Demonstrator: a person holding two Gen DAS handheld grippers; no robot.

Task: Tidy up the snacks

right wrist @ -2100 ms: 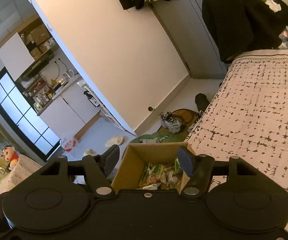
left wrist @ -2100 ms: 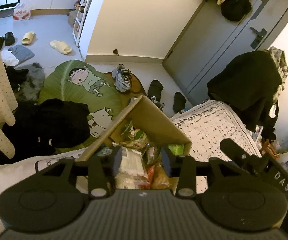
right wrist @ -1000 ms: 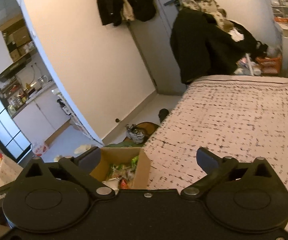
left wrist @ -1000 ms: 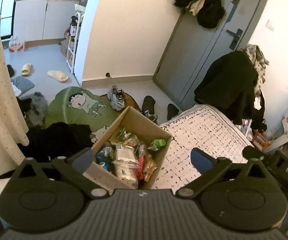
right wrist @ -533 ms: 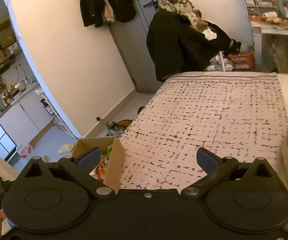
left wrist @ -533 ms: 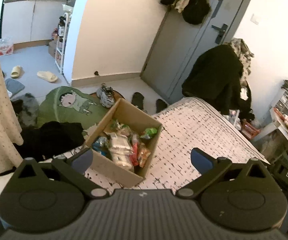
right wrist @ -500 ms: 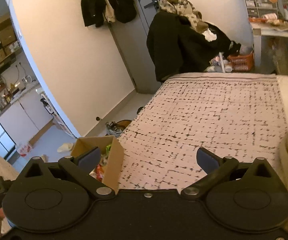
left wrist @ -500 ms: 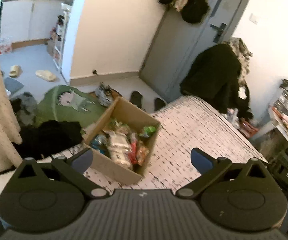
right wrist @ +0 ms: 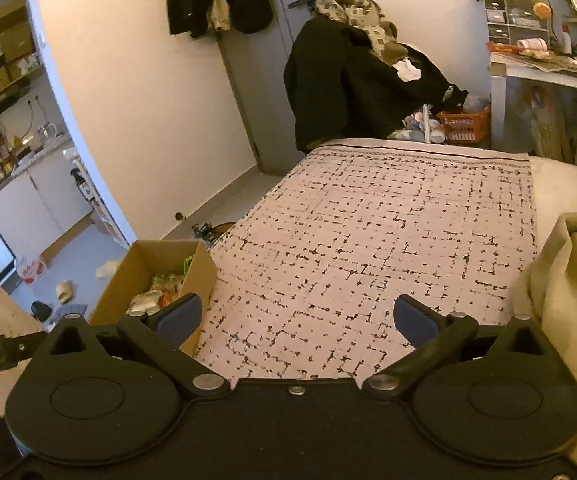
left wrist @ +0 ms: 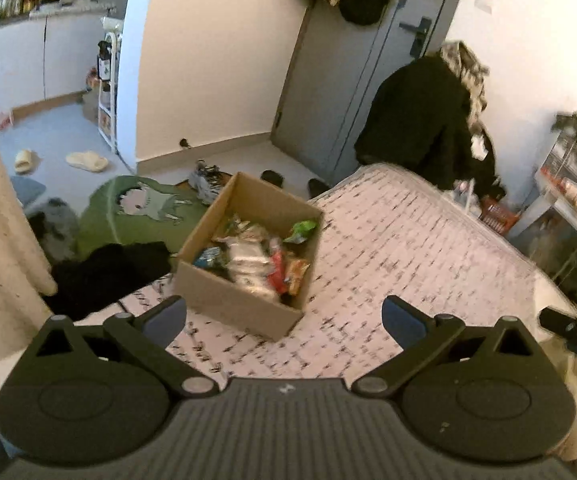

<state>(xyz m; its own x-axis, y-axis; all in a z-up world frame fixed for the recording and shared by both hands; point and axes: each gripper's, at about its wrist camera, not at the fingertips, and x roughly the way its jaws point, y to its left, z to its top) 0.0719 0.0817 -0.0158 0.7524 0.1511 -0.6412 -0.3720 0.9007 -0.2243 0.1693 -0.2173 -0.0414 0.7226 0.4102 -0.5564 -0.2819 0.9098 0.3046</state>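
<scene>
I have pulled both tools up and away from the box: two seconds ago my left hand-held gripper sat right over the snacks with its fingers drawn in, and now its fingers are spread wide and empty, well back from the box. My right hand-held gripper is likewise spread and holds nothing. The box stands on the bed, near the corner toward the door, full of packets. I judge the packing is done, or nearly so, since no snack lies loose on the bed that I can see. The left view is blurred, so I cannot read the packets; in the right view my finger covers part of the box.
</scene>
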